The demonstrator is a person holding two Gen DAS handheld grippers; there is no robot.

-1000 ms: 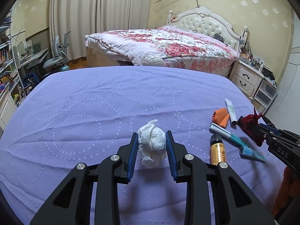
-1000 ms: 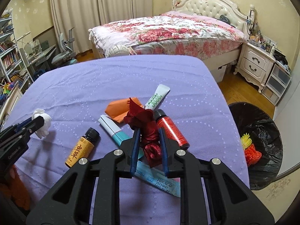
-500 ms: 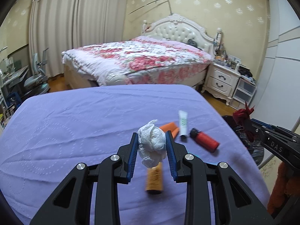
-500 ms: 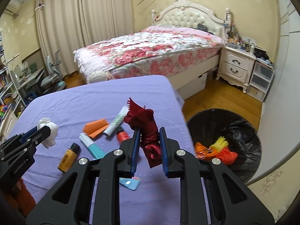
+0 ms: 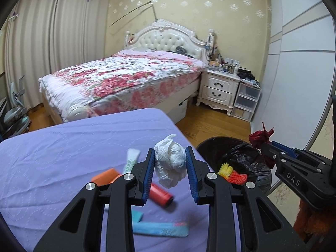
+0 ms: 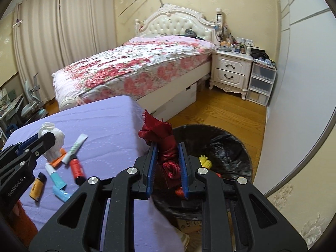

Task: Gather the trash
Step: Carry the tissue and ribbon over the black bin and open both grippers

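My left gripper (image 5: 170,156) is shut on a crumpled white tissue (image 5: 171,163), held above the right edge of the purple-covered table (image 5: 63,151). My right gripper (image 6: 167,149) is shut on a dark red cloth scrap (image 6: 162,138) and hangs over the rim of a black-lined trash bin (image 6: 229,147) on the floor beside the table. In the left wrist view the bin (image 5: 233,153) holds yellow and orange scraps, and the right gripper (image 5: 262,145) with the red scrap shows at the right.
On the table lie an orange packet (image 6: 57,159), a white tube (image 6: 74,147), a red cylinder (image 6: 76,169), a teal tube (image 6: 56,177) and a small amber bottle (image 6: 37,187). A flowered bed (image 6: 136,63), a nightstand (image 6: 231,67) and a wooden floor lie beyond.
Both grippers swung right across the table toward the bin, each keeping its grip. The bin has come into the left wrist view and now sits under the right gripper.
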